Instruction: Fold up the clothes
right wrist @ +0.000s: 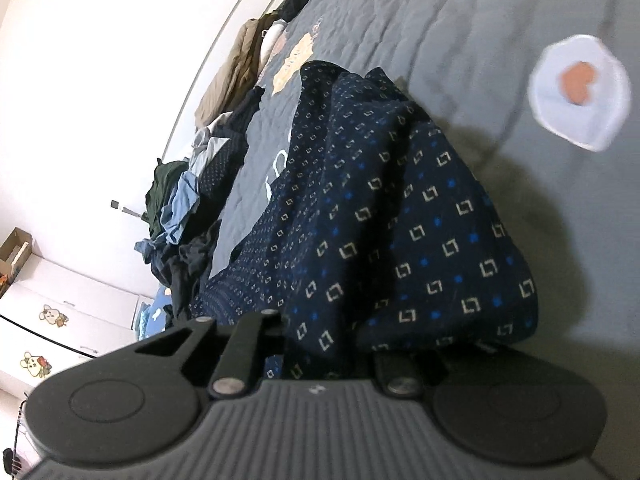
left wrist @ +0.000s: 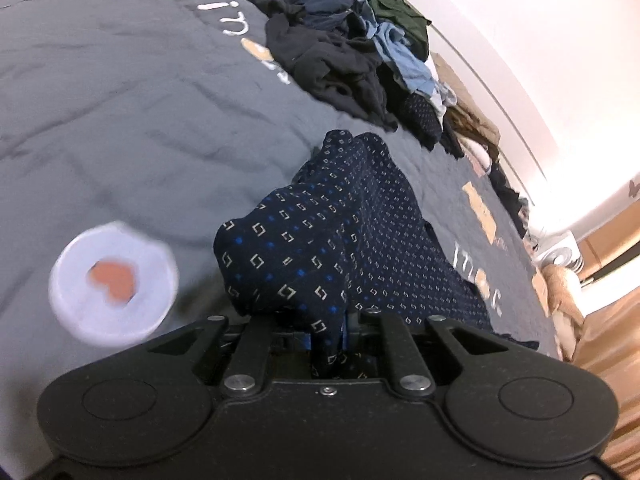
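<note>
A navy garment (left wrist: 320,232) with small white squares and blue dots lies bunched on the grey bed cover (left wrist: 120,100). One edge of it is drawn up into my left gripper (left wrist: 328,332), which is shut on the cloth; the fabric hides the fingertips. In the right wrist view the same garment (right wrist: 380,200) drapes up over my right gripper (right wrist: 320,356), also shut on a fold of it. The cloth is lifted into a ridge between the two grips.
A heap of dark and blue clothes (left wrist: 348,52) (right wrist: 180,208) sits along the bed's wall side. A white round patch with a heart (left wrist: 114,280) (right wrist: 578,92) marks the cover. A white cabinet (right wrist: 60,312) and wooden floor (left wrist: 612,340) lie past the bed.
</note>
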`<state>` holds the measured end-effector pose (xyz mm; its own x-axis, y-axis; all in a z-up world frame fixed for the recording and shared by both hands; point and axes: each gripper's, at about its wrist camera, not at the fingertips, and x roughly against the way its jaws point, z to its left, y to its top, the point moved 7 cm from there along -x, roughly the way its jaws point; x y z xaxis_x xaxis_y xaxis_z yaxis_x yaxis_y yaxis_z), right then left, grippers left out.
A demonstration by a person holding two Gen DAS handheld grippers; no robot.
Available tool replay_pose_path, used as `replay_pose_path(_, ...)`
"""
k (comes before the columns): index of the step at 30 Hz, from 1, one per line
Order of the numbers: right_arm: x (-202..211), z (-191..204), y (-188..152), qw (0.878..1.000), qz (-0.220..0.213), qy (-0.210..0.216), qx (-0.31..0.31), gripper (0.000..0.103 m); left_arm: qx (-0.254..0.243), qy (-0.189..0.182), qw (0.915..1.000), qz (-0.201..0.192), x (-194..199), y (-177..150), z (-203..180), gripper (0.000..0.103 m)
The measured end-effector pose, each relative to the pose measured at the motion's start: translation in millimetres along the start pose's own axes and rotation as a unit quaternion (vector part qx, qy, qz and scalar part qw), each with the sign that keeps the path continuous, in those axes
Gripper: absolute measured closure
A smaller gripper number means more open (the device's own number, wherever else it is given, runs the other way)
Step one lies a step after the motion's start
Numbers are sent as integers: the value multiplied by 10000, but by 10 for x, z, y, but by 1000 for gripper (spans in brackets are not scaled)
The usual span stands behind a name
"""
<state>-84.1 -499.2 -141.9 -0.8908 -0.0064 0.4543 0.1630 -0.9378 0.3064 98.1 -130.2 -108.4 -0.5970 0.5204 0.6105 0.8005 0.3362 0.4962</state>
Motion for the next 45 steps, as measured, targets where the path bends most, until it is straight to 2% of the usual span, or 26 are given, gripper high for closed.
replay_pose_path(9, 427, -61, -328, 9988, 85, -214, 427, 89, -93, 119, 9999, 43, 572, -414, 256, 94)
replay_pose_path(18, 644, -77, -449, 9972, 151, -294, 669, 87, -230, 23, 9997, 43, 847, -643, 300, 94)
replay_pose_path(20, 639, -107, -469, 9958, 243, -425, 773, 85, -384, 132, 9991, 130, 841, -669, 311, 91)
replay_pose_path(21, 637, -120, -479, 9948, 292, -496, 839, 83, -487, 247, 9984, 136, 844, -674, 319, 87)
replay_pose_path(22, 639, -124, -491, 9929, 351, -590, 966, 78, -591, 362, 9975, 143, 848, -679, 328, 77)
replay_pose_path(24, 691, -126, -520, 9889, 399, -768, 1204, 70, -835, 554, 9949, 128, 881, -679, 335, 69)
replay_pose_path(27, 823, -104, -568, 9786, 436, -1018, 1734, 63, -1262, 638, 9899, 94, 1018, -679, 321, 63)
replay_pose_path(28, 872, -90, -585, 9741, 447, -1103, 1923, 61, -1412, 698, 9875, 42, 1073, -671, 316, 54)
replay_pose_path(30, 976, -67, -597, 9652, 405, -1244, 2264, 60, -1690, 849, 9818, -180, 1207, -638, 299, 43)
replay_pose_path(33, 1148, -74, -601, 9543, 333, -1380, 2631, 59, -2119, 930, 9720, -398, 1347, -572, 229, 42)
replay_pose_path(36, 1295, -86, -572, 9445, 237, -1507, 2909, 58, -2407, 704, 9678, -226, 1365, -577, 108, 42)
replay_pose_path(40, 1436, -74, -481, 9245, -34, -1812, 3355, 56, -2685, 217, 9630, -59, 1318, -747, -133, 42)
replay_pose_path(43, 1509, -38, -397, 9211, -227, -1731, 3480, 54, -2870, -341, 9570, 238, 1255, -965, -347, 42)
replay_pose_path(45, 1527, -48, -356, 9133, -351, -1792, 3641, 53, -3092, -756, 9472, 386, 1243, -1112, -521, 42)
